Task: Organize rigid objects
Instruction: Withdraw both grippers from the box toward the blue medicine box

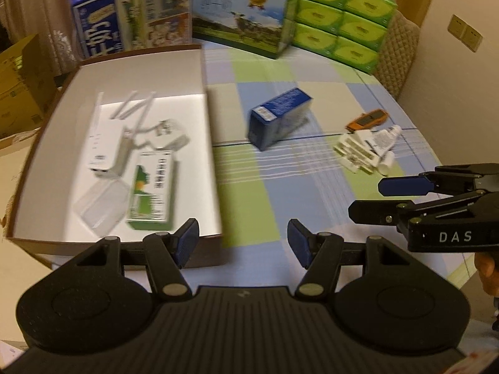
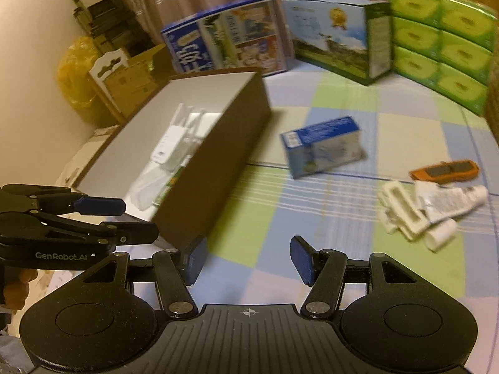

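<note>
Seen from two wrist cameras: a worktop (image 1: 327, 71) covered in a checked cloth of blue, green and cream squares.

At left on the cloth, a large shallow cardboard box, brown outside and white inside (image 1: 205, 71) (image 2: 218, 162), lid off. Inside it, a white router with thin antennas (image 1: 103, 146) (image 2: 168, 146), a clear plastic case (image 1: 99, 205), and a small green-and-white carton (image 1: 151, 190) lying flat near the box's front wall.

On the cloth to the right of the box and apart from it, a small blue-and-white carton (image 1: 279, 118) (image 2: 321, 146) lying on its side. Further right, an orange toy car (image 1: 368, 120) (image 2: 444, 170). Just in front of the car, a loose cluster of white plastic clips (image 1: 352, 152) (image 2: 402, 212) with a white squeeze tube (image 1: 385, 138) (image 2: 449, 198) resting against them.

Along the far edge, standing upright: a blue milk carton case (image 1: 131, 18) (image 2: 221, 40), a case printed with a cow and meadow (image 1: 240, 18) (image 2: 336, 31), and a stack of green tissue packs (image 1: 340, 15) (image 2: 443, 37).

Left gripper (image 1: 243, 241) (image 2: 137, 219) near the box's front right corner, jaws apart, nothing between them. Right gripper (image 2: 248, 260) (image 1: 363, 199) over bare cloth, jaws apart, empty. Both black with blue pads, side by side, angled down toward the cloth. Edges motion-blurred.
</note>
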A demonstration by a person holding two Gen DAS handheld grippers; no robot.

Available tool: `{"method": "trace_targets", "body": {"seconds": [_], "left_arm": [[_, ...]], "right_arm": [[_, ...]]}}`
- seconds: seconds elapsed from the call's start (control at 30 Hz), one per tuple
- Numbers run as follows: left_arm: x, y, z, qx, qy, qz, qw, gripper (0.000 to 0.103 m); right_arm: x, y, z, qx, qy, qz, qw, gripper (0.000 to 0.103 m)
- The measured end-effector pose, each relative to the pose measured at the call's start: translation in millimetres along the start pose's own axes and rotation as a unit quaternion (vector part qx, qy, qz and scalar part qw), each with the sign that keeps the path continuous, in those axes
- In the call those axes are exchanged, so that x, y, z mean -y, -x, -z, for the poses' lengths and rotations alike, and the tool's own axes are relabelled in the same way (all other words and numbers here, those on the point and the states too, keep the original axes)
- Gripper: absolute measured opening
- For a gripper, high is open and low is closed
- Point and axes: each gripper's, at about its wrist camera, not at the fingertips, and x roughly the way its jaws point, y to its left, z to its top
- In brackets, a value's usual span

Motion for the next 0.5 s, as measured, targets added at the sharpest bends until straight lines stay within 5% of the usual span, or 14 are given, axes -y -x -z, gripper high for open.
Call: {"method": "trace_targets", "body": {"seconds": [0.5], "left_arm": [[64.8, -42.1, -16.8, -0.015, -0.031, 0.03, 0.999, 0.059]], "right_arm": [[84.9, 34.8, 14.7, 0.014, -0.049, 0.042, 0.998, 0.056]]}}
